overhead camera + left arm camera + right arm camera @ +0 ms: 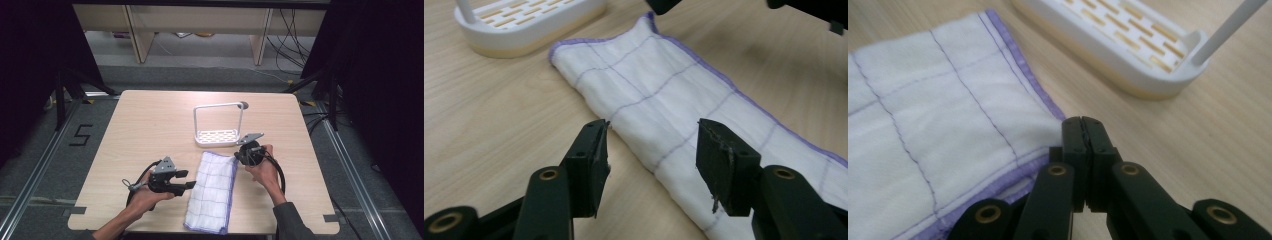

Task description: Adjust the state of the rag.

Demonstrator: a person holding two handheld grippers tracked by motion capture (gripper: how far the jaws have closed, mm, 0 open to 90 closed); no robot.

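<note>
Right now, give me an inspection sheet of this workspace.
Surface: light wooden table, flat, tape marks at its near corners.
Job's things: folded white cloth with purple edging, lying lengthwise near the front edge; white rack with a slotted base and a tall handle, just behind the cloth.
Clutter: nothing seen.
Grippers: left gripper open, jaws apart over the cloth's long edge, pads not pressing; right gripper shut, jaws together at the cloth's far corner, whether it pinches the cloth is unclear.
Cables: black cable loops from the right gripper; loose cables on the floor beyond.
Surroundings: grey floor, dark curtains at both sides.
</note>
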